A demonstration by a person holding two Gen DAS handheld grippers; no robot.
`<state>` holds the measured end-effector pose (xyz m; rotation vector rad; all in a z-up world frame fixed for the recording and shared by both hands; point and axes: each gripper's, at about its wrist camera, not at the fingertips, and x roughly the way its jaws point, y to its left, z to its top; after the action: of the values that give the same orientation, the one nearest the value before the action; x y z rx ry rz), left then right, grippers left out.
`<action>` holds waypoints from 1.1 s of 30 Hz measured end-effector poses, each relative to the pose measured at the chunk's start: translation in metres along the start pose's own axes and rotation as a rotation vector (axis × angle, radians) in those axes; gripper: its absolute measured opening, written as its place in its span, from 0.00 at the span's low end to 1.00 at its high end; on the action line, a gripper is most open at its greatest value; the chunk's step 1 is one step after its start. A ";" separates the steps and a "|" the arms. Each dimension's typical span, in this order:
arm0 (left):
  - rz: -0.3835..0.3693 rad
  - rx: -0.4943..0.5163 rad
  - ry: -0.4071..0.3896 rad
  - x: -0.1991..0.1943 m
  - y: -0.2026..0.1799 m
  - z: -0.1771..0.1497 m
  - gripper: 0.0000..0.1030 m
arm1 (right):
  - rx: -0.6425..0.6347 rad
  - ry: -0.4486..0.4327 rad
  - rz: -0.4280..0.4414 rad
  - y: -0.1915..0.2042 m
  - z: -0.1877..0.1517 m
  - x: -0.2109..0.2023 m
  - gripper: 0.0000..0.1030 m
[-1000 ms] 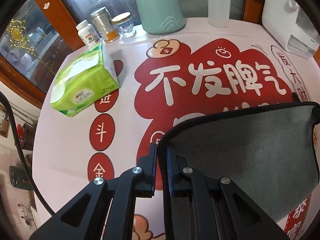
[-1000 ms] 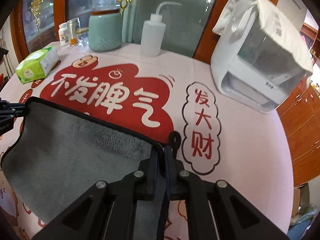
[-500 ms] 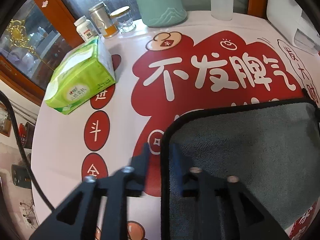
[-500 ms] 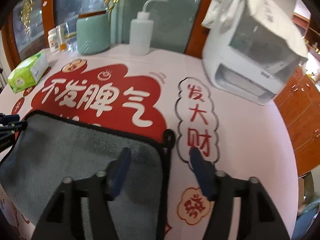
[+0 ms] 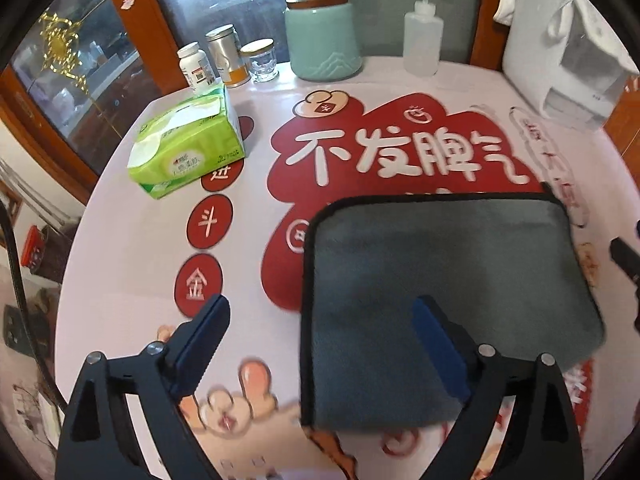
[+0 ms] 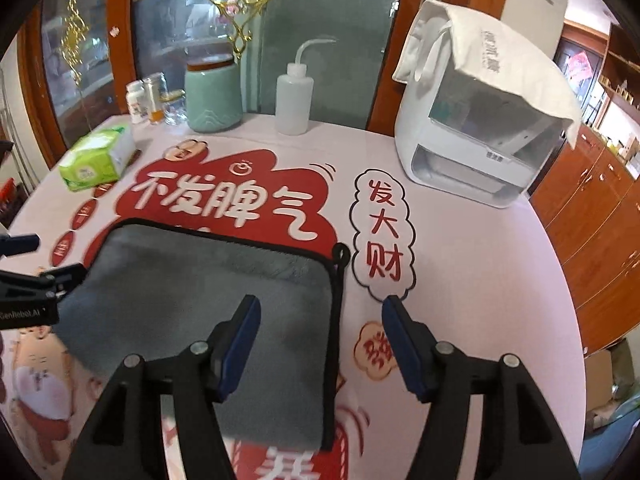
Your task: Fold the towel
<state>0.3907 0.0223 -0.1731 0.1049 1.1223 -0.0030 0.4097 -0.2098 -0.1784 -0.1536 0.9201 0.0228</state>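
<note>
A grey towel with black trim (image 5: 440,280) lies flat on the table, folded over into a rectangle; it also shows in the right wrist view (image 6: 192,304). A small black hanging loop (image 6: 341,254) sticks out at its far right corner. My left gripper (image 5: 320,320) is open and empty, straddling the towel's left edge just above it. My right gripper (image 6: 320,320) is open and empty, straddling the towel's right edge. The left gripper also appears at the left border of the right wrist view (image 6: 24,276).
A green tissue pack (image 5: 186,148) lies at the far left. Jars and bottles (image 5: 224,60), a teal canister (image 5: 324,38) and a squeeze bottle (image 5: 422,36) line the back edge. A white appliance (image 6: 480,120) draped with a cloth stands at the back right.
Both grippers were shut on the towel's corners a second ago. They have opened, let the towel drop flat, and drawn back and up from it.
</note>
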 end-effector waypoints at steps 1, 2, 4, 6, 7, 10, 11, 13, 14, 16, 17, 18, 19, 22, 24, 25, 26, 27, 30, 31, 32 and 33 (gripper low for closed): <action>-0.009 -0.006 0.001 -0.005 0.000 -0.003 0.95 | 0.007 -0.003 0.004 0.000 -0.003 -0.009 0.62; -0.024 -0.013 0.001 -0.012 -0.001 -0.007 1.00 | 0.011 -0.006 0.007 0.001 -0.006 -0.015 0.62; -0.050 -0.023 -0.015 -0.030 -0.003 -0.018 1.00 | 0.015 -0.013 0.008 0.002 -0.013 -0.030 0.63; -0.059 -0.023 -0.035 -0.047 -0.007 -0.029 1.00 | 0.025 -0.015 0.019 0.003 -0.023 -0.045 0.66; -0.063 -0.024 -0.044 -0.056 -0.008 -0.035 1.00 | 0.032 -0.013 0.023 0.003 -0.027 -0.051 0.69; -0.076 -0.032 -0.067 -0.082 -0.012 -0.054 1.00 | 0.067 0.001 0.034 0.002 -0.044 -0.072 0.74; -0.082 -0.036 -0.069 -0.089 -0.013 -0.060 1.00 | 0.080 0.003 0.041 0.001 -0.049 -0.078 0.75; -0.091 -0.040 -0.080 -0.110 -0.016 -0.075 1.00 | 0.105 0.003 0.051 0.001 -0.063 -0.094 0.75; -0.088 -0.041 -0.086 -0.117 -0.017 -0.081 1.00 | 0.112 0.003 0.054 0.001 -0.068 -0.101 0.75; -0.083 -0.039 -0.107 -0.137 -0.020 -0.095 1.00 | 0.125 -0.001 0.062 0.001 -0.081 -0.120 0.76; -0.078 -0.039 -0.114 -0.146 -0.021 -0.102 1.00 | 0.131 -0.003 0.066 0.001 -0.087 -0.128 0.76; -0.077 -0.040 -0.122 -0.156 -0.022 -0.109 1.00 | 0.137 -0.008 0.070 0.001 -0.093 -0.136 0.76; -0.075 -0.046 -0.130 -0.167 -0.022 -0.119 1.00 | 0.149 -0.014 0.079 0.000 -0.100 -0.147 0.79; -0.076 -0.056 -0.147 -0.193 -0.024 -0.139 1.00 | 0.172 -0.017 0.096 -0.001 -0.118 -0.172 0.85; -0.076 -0.055 -0.168 -0.214 -0.026 -0.155 1.00 | 0.179 -0.016 0.099 -0.002 -0.127 -0.186 0.87; -0.076 -0.057 -0.175 -0.221 -0.027 -0.161 1.00 | 0.182 -0.018 0.103 -0.003 -0.132 -0.195 0.88; -0.081 -0.059 -0.186 -0.231 -0.029 -0.168 1.00 | 0.181 -0.019 0.106 -0.003 -0.136 -0.203 0.89; -0.083 -0.061 -0.196 -0.240 -0.030 -0.175 1.00 | 0.179 -0.021 0.109 -0.003 -0.139 -0.209 0.90; -0.094 -0.070 -0.222 -0.269 -0.033 -0.196 1.00 | 0.171 -0.034 0.123 -0.001 -0.151 -0.231 0.94; -0.096 -0.071 -0.228 -0.275 -0.034 -0.201 1.00 | 0.163 -0.039 0.128 0.000 -0.155 -0.238 0.95; -0.097 -0.069 -0.236 -0.283 -0.035 -0.206 1.00 | 0.156 -0.044 0.129 0.001 -0.158 -0.245 0.95; -0.095 -0.064 -0.247 -0.292 -0.037 -0.213 1.00 | 0.152 -0.052 0.131 0.002 -0.162 -0.251 0.95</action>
<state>0.0698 -0.0109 -0.0048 -0.0065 0.8787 -0.0631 0.1295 -0.2196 -0.0755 0.0483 0.8755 0.0780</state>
